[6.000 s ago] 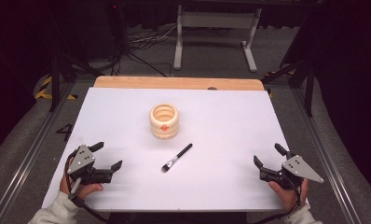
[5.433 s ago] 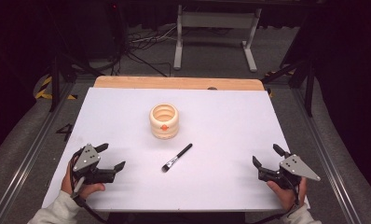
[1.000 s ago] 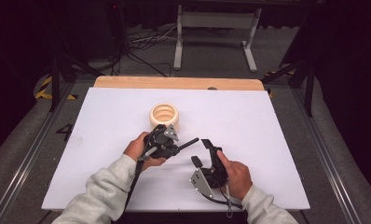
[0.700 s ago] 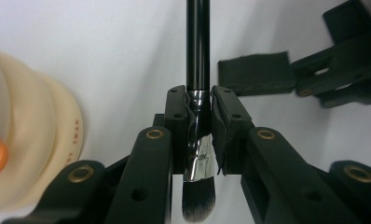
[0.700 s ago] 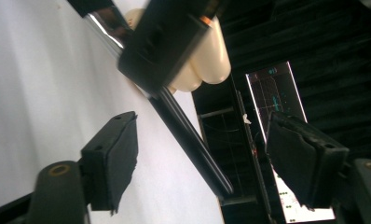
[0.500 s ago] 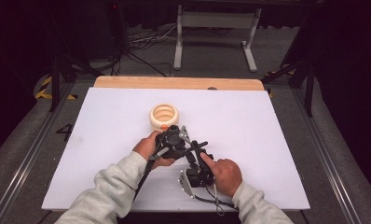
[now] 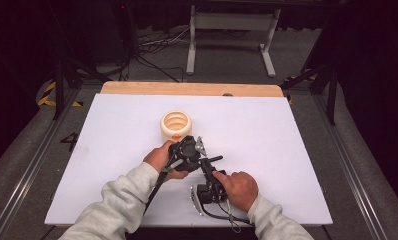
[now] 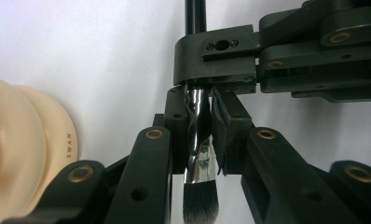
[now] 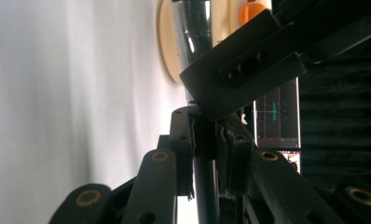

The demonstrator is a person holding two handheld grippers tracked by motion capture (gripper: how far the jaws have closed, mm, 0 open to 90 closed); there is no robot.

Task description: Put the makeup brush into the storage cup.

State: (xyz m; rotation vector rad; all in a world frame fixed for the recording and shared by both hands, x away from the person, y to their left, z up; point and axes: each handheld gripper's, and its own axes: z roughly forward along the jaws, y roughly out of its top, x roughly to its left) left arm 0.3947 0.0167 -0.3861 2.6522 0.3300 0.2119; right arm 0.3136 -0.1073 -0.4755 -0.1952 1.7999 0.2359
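Observation:
A makeup brush (image 8: pixel 200 156) with a silver ferrule, dark bristles and a black handle is held above the white table, just in front of a cream ribbed holder (image 7: pixel 176 125). My left gripper (image 8: pixel 197 109) is shut on the ferrule, bristles pointing back at its camera. My right gripper (image 9: pixel 204 135) has just been closing and now clamps the black handle (image 9: pixel 205 186), right beside the left jaws. In the high view the left gripper (image 7: pixel 196 155) and right gripper (image 7: pixel 207 169) meet at the brush (image 7: pixel 216 159). The holder (image 8: pixel 20 140) stands at the left of the left gripper view.
The white sheet (image 7: pixel 287 150) covers the table, with a wooden strip (image 7: pixel 187 89) along its far edge. The holder bears an orange mark (image 7: pixel 176 136). Dark floor with cables and a metal stand (image 7: pixel 227 30) lies beyond the table.
The right hand has come in to the left and a little down to the left gripper, and its jaws have closed on the brush handle. The left gripper still holds the brush.

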